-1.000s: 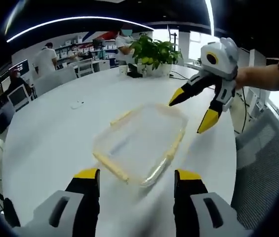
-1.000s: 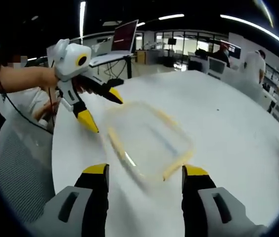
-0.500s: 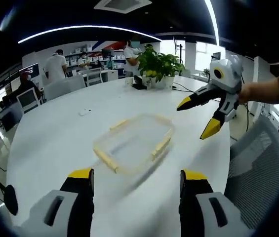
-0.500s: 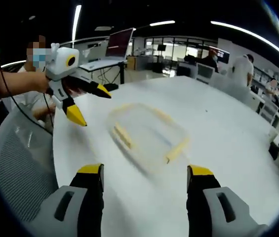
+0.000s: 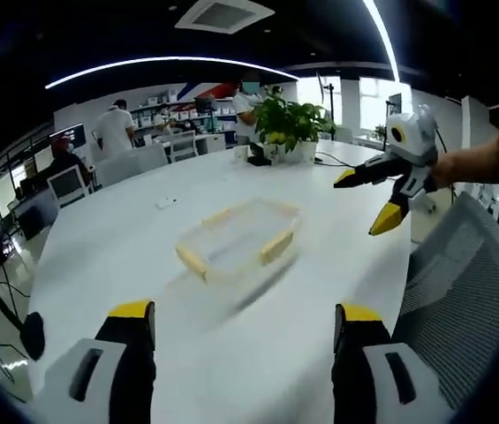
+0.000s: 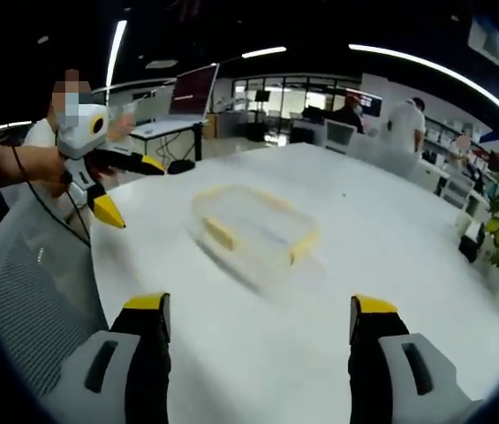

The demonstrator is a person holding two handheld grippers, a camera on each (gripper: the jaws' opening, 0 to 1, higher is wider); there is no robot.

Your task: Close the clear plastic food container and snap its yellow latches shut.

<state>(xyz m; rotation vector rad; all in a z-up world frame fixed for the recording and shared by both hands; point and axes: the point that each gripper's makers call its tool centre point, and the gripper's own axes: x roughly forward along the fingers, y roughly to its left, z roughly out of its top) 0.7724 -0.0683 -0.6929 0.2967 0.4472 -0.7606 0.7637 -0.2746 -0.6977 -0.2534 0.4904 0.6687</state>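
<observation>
A clear plastic food container (image 5: 236, 245) is sitting on a big white round table (image 5: 117, 256), close to the middle of it. Its lid is on top, and I can see yellow latches (image 5: 276, 247) along its sides. It looks a bit blurry, so I cannot tell if the latches are snapped down.

In the left gripper view, the left gripper (image 5: 245, 322) is pointing at the box from well back. Its two yellow-tipped jaws are standing wide apart with nothing between them. The right gripper (image 5: 371, 199) is hanging in the air off to the side, near the table's edge. A person's hand (image 5: 448, 168) is holding it, and its two jaws are spread apart too. It is not touching the box.

In the right gripper view, the box (image 6: 253, 231) is lying ahead on the table (image 6: 390, 238), and the left gripper (image 6: 130, 190) is up in the air beside a grey mesh chair (image 6: 33, 291).

A green leafy plant (image 5: 289, 119) is standing at the far end of the table. People are standing and sitting at desks far behind it.
</observation>
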